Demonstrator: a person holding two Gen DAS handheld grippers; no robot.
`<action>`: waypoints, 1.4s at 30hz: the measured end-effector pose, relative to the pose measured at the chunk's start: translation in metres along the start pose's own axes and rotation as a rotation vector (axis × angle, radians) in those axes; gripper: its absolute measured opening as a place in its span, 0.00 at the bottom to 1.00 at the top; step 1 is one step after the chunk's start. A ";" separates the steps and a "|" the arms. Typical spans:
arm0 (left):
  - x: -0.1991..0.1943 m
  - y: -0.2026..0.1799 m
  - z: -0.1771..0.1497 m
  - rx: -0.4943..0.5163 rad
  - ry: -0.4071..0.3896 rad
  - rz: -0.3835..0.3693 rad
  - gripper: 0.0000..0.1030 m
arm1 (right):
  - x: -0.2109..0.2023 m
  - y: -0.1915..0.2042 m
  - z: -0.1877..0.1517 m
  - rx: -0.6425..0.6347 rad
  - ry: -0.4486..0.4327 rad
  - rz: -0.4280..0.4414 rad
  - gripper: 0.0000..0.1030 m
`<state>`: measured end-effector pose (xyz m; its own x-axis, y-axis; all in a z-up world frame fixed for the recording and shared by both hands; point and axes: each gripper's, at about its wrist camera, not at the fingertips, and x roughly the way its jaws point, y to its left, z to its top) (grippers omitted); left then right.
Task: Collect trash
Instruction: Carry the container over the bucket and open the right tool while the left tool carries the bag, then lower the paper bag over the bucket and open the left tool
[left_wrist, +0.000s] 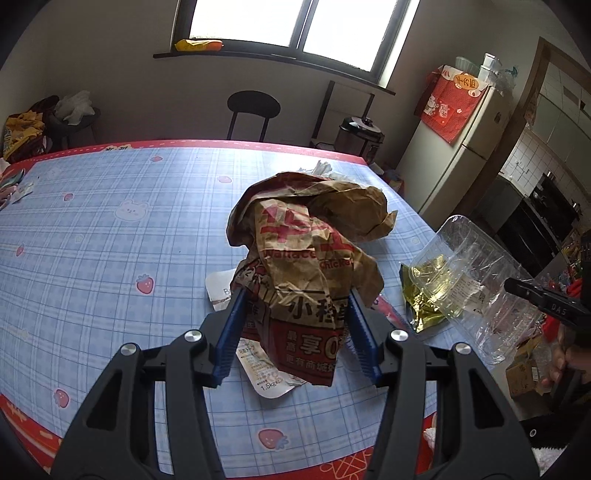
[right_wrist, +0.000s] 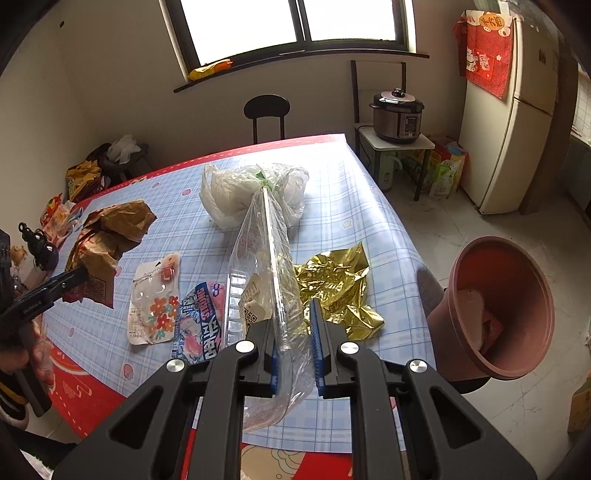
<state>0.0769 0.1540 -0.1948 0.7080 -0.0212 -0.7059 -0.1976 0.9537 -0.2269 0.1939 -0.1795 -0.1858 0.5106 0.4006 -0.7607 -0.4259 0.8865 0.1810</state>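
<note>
My left gripper (left_wrist: 295, 295) is shut on a crumpled brown paper fast-food bag (left_wrist: 306, 240) and holds it above the blue checked table (left_wrist: 110, 229); the bag also shows in the right wrist view (right_wrist: 107, 236). My right gripper (right_wrist: 293, 314) is shut on a clear plastic clamshell container (right_wrist: 266, 266), held edge-up over the table; it also shows in the left wrist view (left_wrist: 476, 273). A brown trash bin (right_wrist: 495, 310) stands tilted off the table's right edge with some trash inside.
On the table lie a gold foil wrapper (right_wrist: 336, 291), a white plastic bag (right_wrist: 251, 192), a flowered clear packet (right_wrist: 155, 306) and a printed snack wrapper (right_wrist: 199, 321). A chair (right_wrist: 266, 114), a rice cooker (right_wrist: 397, 116) and a fridge (right_wrist: 517, 122) stand beyond.
</note>
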 end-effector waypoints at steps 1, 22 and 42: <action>-0.003 -0.005 0.003 0.007 -0.008 -0.007 0.53 | -0.003 -0.004 0.000 0.008 -0.007 -0.003 0.15; -0.002 -0.169 0.041 0.154 -0.070 -0.165 0.54 | -0.082 -0.205 -0.009 0.232 -0.141 -0.279 0.15; 0.011 -0.234 0.040 0.193 -0.067 -0.119 0.54 | -0.060 -0.297 0.027 0.266 -0.163 -0.288 0.69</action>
<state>0.1584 -0.0575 -0.1229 0.7633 -0.1235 -0.6342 0.0190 0.9854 -0.1690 0.3102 -0.4608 -0.1768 0.7011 0.1399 -0.6993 -0.0516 0.9880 0.1459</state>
